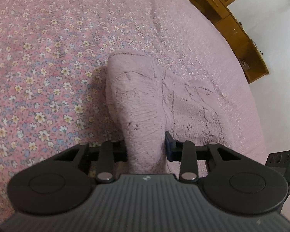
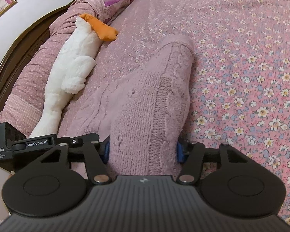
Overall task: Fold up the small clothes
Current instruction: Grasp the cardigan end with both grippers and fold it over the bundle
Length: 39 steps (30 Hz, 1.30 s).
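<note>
On the bed, over a pink bedspread [image 1: 48, 67] printed with small flowers, lies a pink knitted garment [image 1: 145, 100], and both grippers hold it. The left gripper [image 1: 146, 147] has its two fingers pressed against a bunched part of the knit, one finger on each side, so the cloth fills the whole gap between them. From there the fabric goes forward as a raised fold, and the rest spreads flat on the bedspread to the right of it.

From the right wrist camera, the right gripper [image 2: 143, 148] is clamped in the same way on the garment [image 2: 154, 96]. Its blue pads [image 2: 106, 150] press the thick knit from both sides. A ribbed seam runs along the lifted fold, which ends in a rounded corner farther away.

Beside the garment, on the left in this view, a white plush goose [image 2: 71, 63] with an orange beak lies along the edge of the bed, close to the knit but I cannot tell if it touches. Behind the goose is a rolled pink quilt [image 2: 54, 34]. In the left wrist view a wooden shelf [image 1: 232, 25] stands beyond the bed, near a white wall.
</note>
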{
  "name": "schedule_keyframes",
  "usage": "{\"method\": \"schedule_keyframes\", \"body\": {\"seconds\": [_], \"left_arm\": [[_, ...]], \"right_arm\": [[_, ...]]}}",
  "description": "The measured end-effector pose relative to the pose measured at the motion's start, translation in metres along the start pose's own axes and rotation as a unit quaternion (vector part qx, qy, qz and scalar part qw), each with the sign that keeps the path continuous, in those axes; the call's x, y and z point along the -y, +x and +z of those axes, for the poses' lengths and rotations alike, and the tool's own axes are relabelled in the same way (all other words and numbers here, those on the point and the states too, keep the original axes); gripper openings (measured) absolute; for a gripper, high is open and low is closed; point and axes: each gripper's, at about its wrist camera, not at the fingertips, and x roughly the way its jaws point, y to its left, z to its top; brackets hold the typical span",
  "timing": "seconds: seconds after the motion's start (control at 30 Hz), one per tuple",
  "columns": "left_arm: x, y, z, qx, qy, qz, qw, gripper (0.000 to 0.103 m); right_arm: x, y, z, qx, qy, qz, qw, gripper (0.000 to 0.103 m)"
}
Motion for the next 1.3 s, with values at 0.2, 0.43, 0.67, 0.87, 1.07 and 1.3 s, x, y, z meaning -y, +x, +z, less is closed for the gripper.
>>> {"method": "schedule_keyframes", "body": {"seconds": [0.2,0.43,0.67,0.87,1.07,1.3], "left_arm": [[-0.001,-0.017,0.004,-0.009,-0.024,-0.027,0.9993,0.033],[0.03,-0.025,-0.003,-0.038,-0.016,-0.052,0.9978,0.032],[0.082,-0.026,-0.041,-0.066,0.021,-0.078,0.9945,0.032],[0.1,-0.022,-0.09,-0.083,0.05,-0.075,0.9924,0.032],[0.103,-0.004,-0.128,-0.094,0.114,0.002,0.989,0.045],[0.118,-0.016,-0.148,-0.053,0.187,0.056,0.9794,0.062]], "right_arm": [[-0.016,-0.02,0.011,0.002,0.002,0.009,1.0,0.055],[-0.034,-0.071,0.015,0.011,-0.014,0.0,1.0,0.054],[-0.028,-0.147,-0.011,0.029,-0.001,-0.03,0.999,0.054],[0.003,-0.198,-0.057,0.035,0.025,-0.05,0.998,0.055],[0.037,-0.194,-0.107,0.014,0.027,-0.103,0.994,0.059],[0.042,-0.192,-0.125,0.04,0.008,-0.119,0.992,0.071]]}}
